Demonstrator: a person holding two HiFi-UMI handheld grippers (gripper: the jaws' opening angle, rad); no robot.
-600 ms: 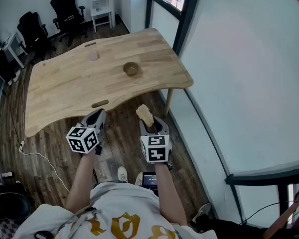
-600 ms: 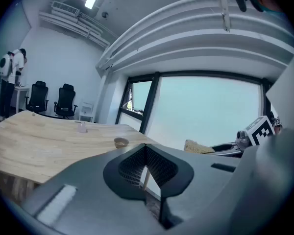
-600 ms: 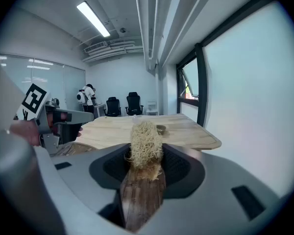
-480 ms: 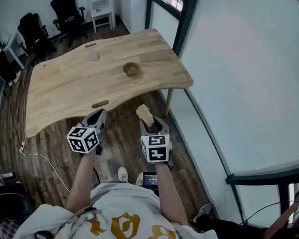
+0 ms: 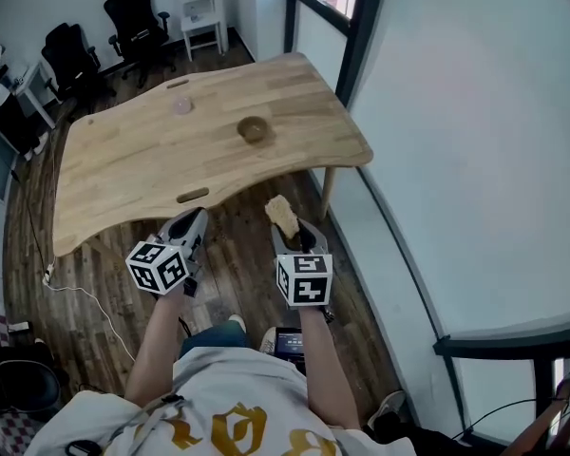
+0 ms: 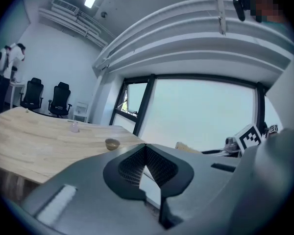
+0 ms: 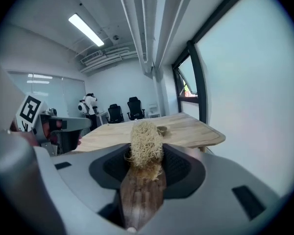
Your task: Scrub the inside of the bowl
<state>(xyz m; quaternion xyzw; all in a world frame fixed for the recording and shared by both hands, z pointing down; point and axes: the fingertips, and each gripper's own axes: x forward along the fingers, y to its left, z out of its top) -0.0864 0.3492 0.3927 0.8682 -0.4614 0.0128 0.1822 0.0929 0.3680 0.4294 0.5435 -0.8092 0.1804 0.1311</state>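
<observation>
Step in hand: approach only; scrubbing not begun. Both claws held low over the floor (image 5: 230,275), short of the near edge of the tabletop (image 5: 123,164).

Right claw (image 5: 294,238): clenched on a brush (image 5: 281,215). Wooden handle seated between the jaws, pale fibre head projecting forward. Same reading in the right gripper view, with the head standing up ahead of the jaws.

Left claw (image 5: 192,218): jaws closed tip to tip, nothing between them in the left gripper view.

Bowl (image 5: 254,129): small, brown, upright on the far right part of the tabletop. Well apart from both claws; ahead of the right claw and a little to its left in the head view. Contents too small to tell.

Small pinkish cup (image 5: 181,105) farther left on the tabletop; probably not involved.

Next move, as judged:
- Close the distance to the tabletop.
- Carry the brush head over the rim and down into the bowl.
- Probably open the left claw to steady the rim, since a light bowl may skid under scrubbing.
</observation>
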